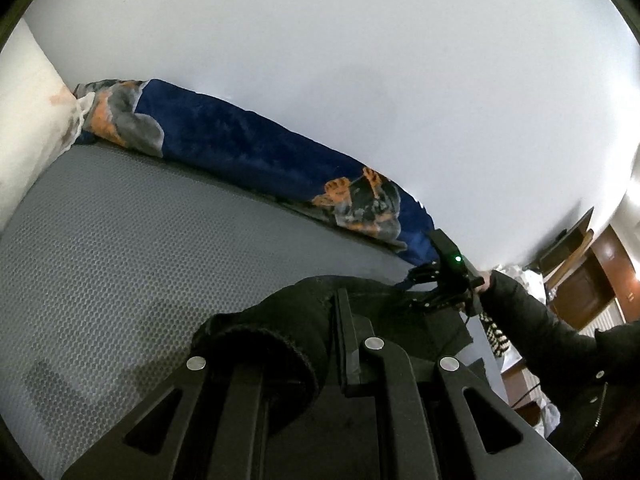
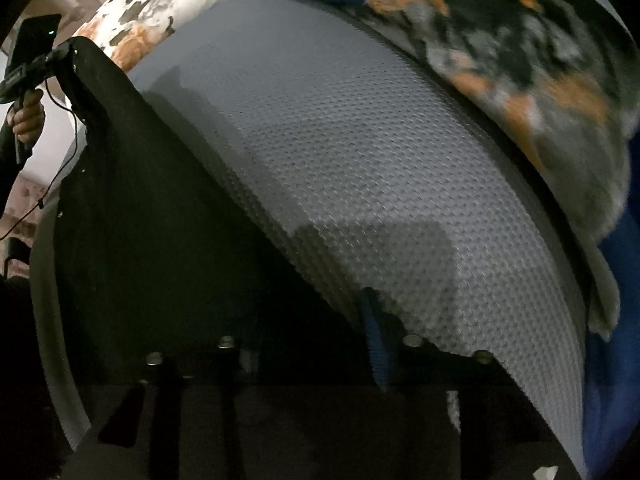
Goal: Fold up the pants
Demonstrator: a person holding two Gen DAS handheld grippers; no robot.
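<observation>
The black pants point(image 1: 296, 312) hang stretched between my two grippers above the grey textured mattress point(image 1: 120, 260). My left gripper point(image 1: 332, 340) is shut on one end of the pants, cloth bunched over its fingers. My right gripper shows in the left wrist view point(image 1: 428, 286), shut on the far end. In the right wrist view the pants point(image 2: 168, 240) fill the lower left as a dark sheet running up to my left gripper point(image 2: 70, 52). The right gripper's own fingers are dark and mostly hidden by cloth, one blue pad point(image 2: 378, 352) showing.
A blue blanket with an orange and grey dog print point(image 1: 240, 148) lies along the mattress by the white wall point(image 1: 360, 80). A floral pillow point(image 2: 136, 20) lies at the head end. Wooden furniture point(image 1: 592, 280) stands at far right.
</observation>
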